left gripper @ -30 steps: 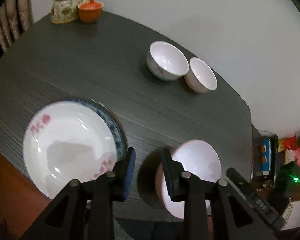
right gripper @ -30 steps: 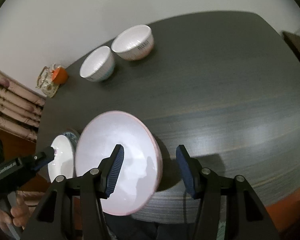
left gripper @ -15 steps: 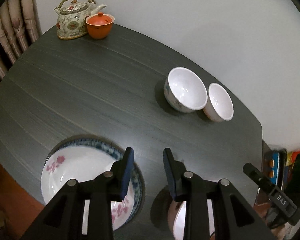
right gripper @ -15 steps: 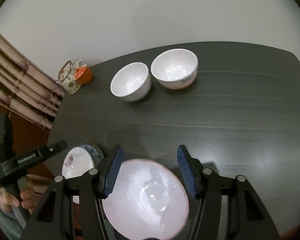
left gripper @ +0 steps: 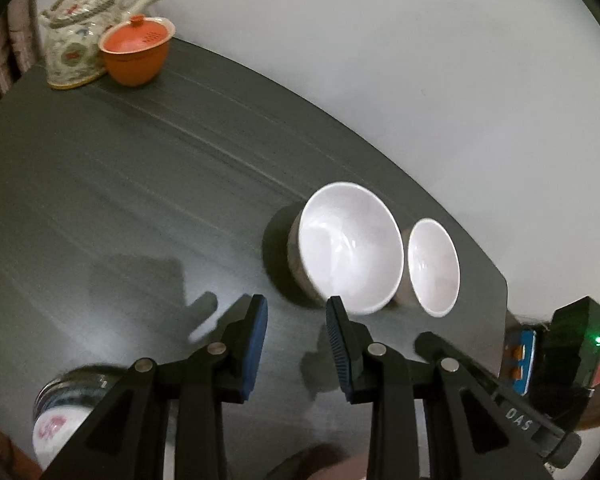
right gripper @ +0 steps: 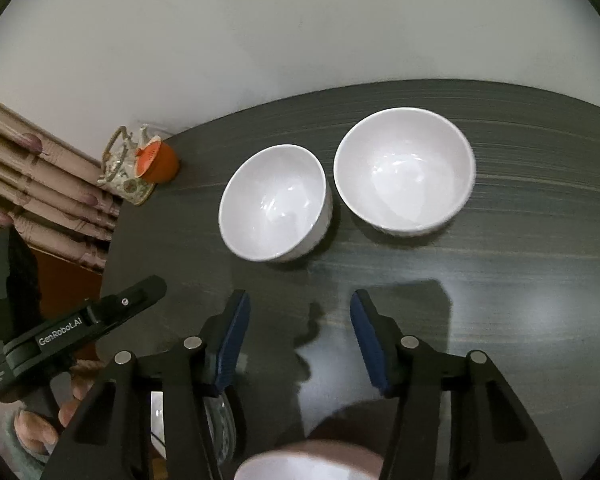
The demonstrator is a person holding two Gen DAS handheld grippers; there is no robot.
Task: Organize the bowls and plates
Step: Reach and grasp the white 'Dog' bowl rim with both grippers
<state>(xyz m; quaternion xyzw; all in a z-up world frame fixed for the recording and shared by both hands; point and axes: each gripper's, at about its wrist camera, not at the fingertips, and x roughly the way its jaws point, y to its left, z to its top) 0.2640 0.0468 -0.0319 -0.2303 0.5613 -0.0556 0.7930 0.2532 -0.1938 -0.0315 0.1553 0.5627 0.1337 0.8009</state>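
Two white bowls (right gripper: 274,204) (right gripper: 404,170) — upright (side by side)

two bowls (right gripper: 274,204) side by side on table (right gripper: 520,280)

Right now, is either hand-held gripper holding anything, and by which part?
Nothing held. Left hand-held gripper and right hand-held gripper are both open, with only dark table showing between the fingers.

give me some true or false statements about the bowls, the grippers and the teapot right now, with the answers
1. Two white bowls sit side by side on the dark table. True.
2. The right gripper is clamped on a bowl. False: its jaws stand open and empty above the table.
3. An orange lidded cup stands right beside the patterned teapot. True.
4. The left gripper holds a plate. False: it is open and holds nothing.
5. The teapot sits between the two white bowls. False: it stands at the far corner, apart from them.
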